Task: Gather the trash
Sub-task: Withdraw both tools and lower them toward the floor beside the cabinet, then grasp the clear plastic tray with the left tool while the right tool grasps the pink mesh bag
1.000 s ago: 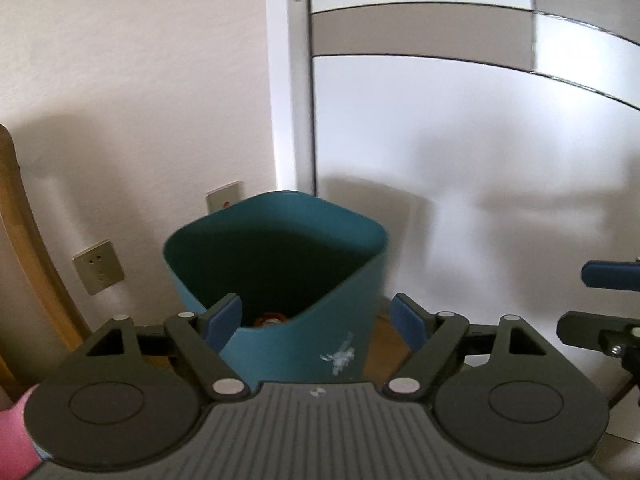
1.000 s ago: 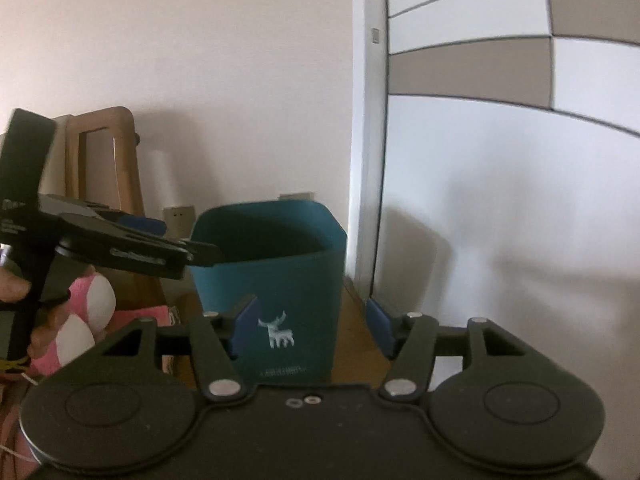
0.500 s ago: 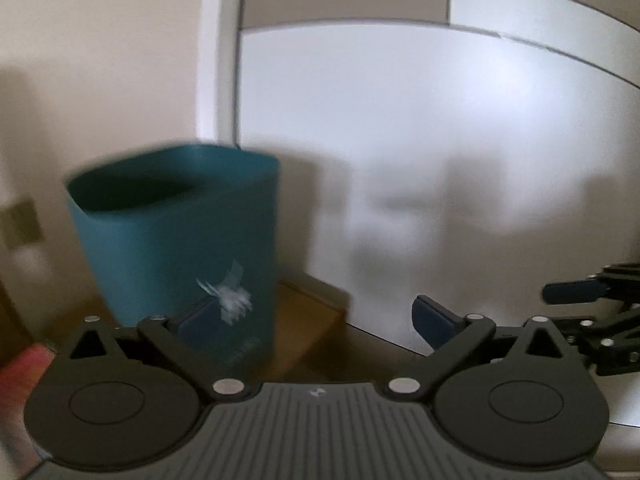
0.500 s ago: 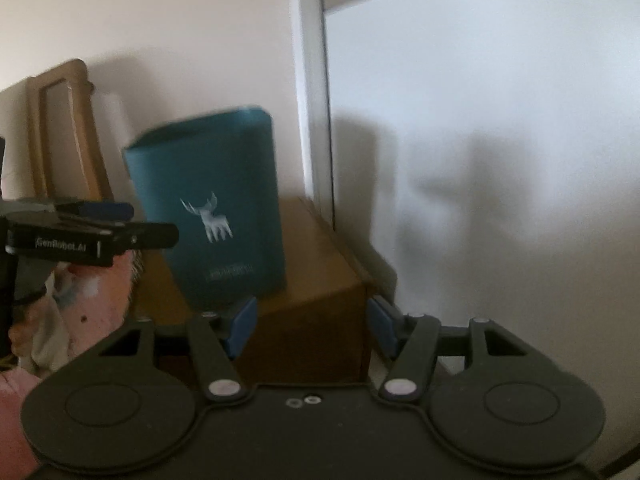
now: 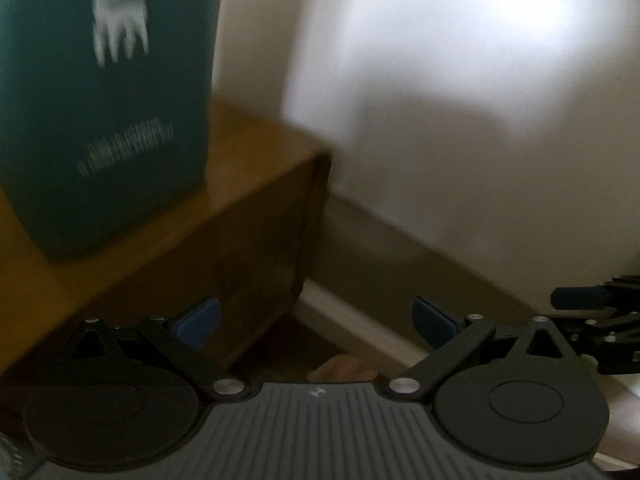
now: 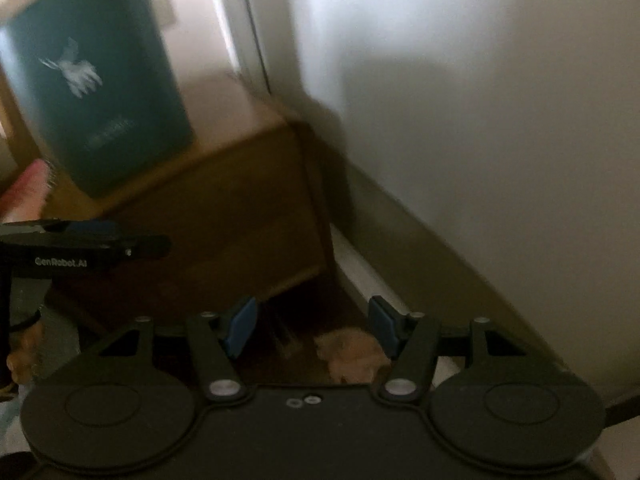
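Observation:
A teal trash bin with a white deer print stands on a wooden cabinet; it also shows in the right wrist view. A crumpled tan scrap lies on the dark floor below, between the cabinet and the wall, and shows faintly in the left wrist view. My left gripper is open and empty, pointing down at that gap. My right gripper is open and empty, just above the scrap. Both views are blurred.
A white wardrobe door with a pale baseboard runs along the right. The cabinet's side closes the left of the narrow floor gap. A pink soft toy sits left of the bin.
Both grippers have dropped from bin-rim height and tilted down toward the floor beside the cabinet. The bin has slid up and left in both views. The tan scrap has come into sight.

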`<state>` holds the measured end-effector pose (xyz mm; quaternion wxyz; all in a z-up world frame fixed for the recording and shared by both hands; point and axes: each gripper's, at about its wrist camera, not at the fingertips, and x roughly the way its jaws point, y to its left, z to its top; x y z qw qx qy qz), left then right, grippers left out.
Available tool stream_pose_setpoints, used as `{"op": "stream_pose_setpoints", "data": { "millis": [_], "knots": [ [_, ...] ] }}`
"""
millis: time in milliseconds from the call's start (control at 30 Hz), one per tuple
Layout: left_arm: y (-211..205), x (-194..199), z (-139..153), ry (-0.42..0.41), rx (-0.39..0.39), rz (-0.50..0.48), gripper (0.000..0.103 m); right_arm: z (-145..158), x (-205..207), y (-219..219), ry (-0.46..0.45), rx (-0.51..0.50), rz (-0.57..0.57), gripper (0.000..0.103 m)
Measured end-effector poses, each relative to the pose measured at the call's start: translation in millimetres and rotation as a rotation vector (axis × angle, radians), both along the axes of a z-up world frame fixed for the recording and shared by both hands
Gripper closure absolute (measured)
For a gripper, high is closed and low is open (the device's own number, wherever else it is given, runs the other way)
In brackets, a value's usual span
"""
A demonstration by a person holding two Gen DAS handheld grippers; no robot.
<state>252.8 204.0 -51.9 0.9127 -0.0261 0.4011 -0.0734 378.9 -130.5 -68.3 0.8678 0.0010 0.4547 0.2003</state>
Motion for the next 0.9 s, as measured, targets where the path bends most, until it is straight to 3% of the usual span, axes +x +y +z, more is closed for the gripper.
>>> {"op": "stream_pose_setpoints", "data": {
  "millis": [133, 300, 500, 700, 900],
  "knots": [
    [-8.4, 22.3, -61.3, 0.098, 0.034, 0.038, 0.0, -55.5, 16.6, -0.1, 0.104, -0.007, 0.038, 0.042],
    [-5.2, 54.3, -145.8, 0.279, 0.06, 0.133, 0.0, -124.7, 37.7, 11.8, 0.218, -0.031, 0.064, 0.042],
    [1.4, 81.4, -237.9, 0.473, 0.025, 0.25, 0.0, -198.5, 60.1, 4.1, 0.348, -0.005, 0.065, 0.042],
    [9.5, 107.8, -316.7, 0.558, 0.05, 0.31, 0.0, -270.2, 79.6, 5.0, 0.432, -0.033, 0.047, 0.042],
    [22.4, 133.4, -381.9, 0.615, -0.004, 0.4, 0.0, -333.5, 99.9, 7.4, 0.52, -0.028, -0.003, 0.042]
  ]
}}
